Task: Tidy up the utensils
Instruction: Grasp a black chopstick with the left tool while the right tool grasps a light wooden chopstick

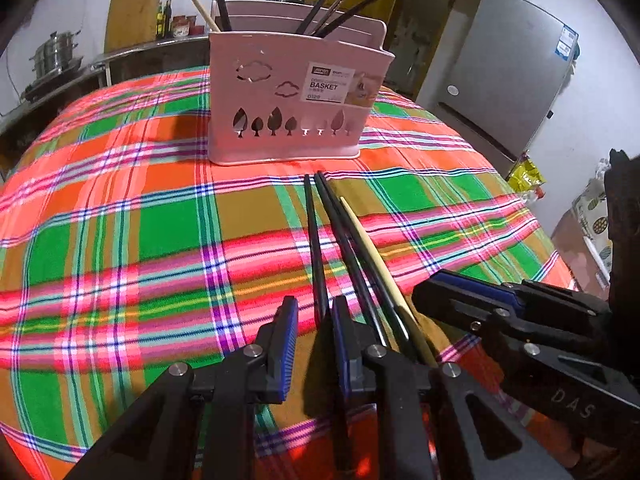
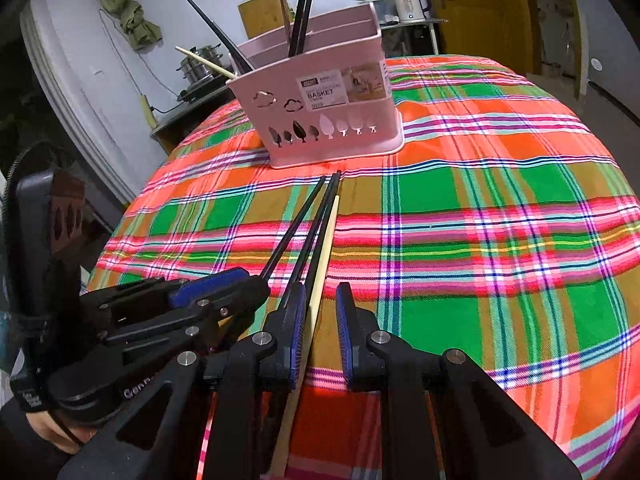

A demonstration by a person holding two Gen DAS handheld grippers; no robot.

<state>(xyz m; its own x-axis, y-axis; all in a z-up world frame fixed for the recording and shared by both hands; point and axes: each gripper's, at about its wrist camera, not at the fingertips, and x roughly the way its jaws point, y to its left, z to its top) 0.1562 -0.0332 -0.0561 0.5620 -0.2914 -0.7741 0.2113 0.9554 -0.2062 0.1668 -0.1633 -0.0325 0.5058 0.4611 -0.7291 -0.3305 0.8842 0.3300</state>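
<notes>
a pink holder stands upright on the plaid tablecloth with chopsticks leaning out of it, and its white sticker reads "basket" in bold black – the smaller print is too blurred to read. four loose chopsticks – three black, one pale wood – lie side by side just in front of it. the left tongs stand narrowly parted astride a black stick, the right tongs likewise astride the pale one, neither visibly pinching; "das" shows on the right tool's body.
</notes>
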